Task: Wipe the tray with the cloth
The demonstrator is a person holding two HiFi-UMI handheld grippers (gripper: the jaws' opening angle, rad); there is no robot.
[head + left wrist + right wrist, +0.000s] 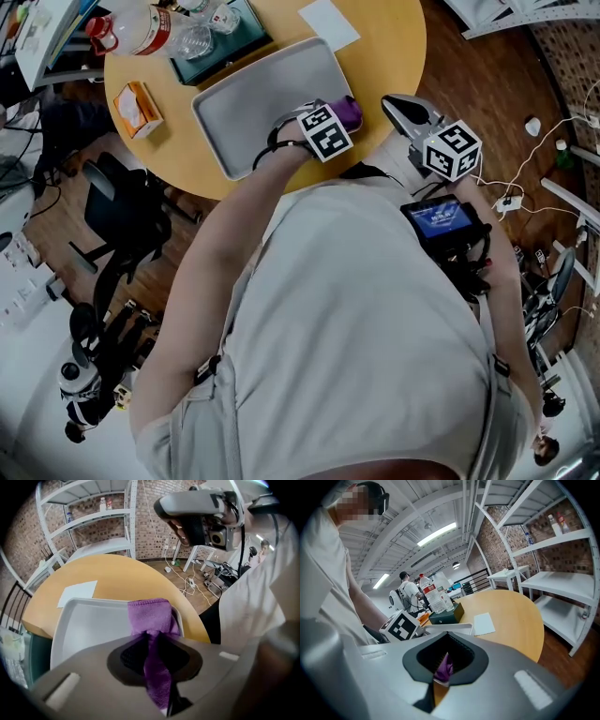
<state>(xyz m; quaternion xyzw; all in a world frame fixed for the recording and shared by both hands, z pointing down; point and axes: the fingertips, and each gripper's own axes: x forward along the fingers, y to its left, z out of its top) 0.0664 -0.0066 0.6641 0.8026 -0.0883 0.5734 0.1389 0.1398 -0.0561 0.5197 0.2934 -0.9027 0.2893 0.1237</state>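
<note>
A grey tray (239,108) lies on a round yellow table (384,47). My left gripper (339,116) points steeply down at the tray's near right corner and is shut on a purple cloth (350,112). In the left gripper view the cloth (150,616) runs up between the jaws and spreads over the tray's (89,625) rim. My right gripper (392,101) hovers just right of the tray at the table's edge, its jaws together and holding nothing. Through its jaws (443,667) a sliver of the purple cloth (444,666) shows beyond.
Plastic bottles (141,28) and a dark green box (220,47) stand behind the tray. An orange packet (138,108) lies to its left and a white paper (328,21) at the back. A black chair (122,211) stands left of the table; cables (525,187) cross the floor right.
</note>
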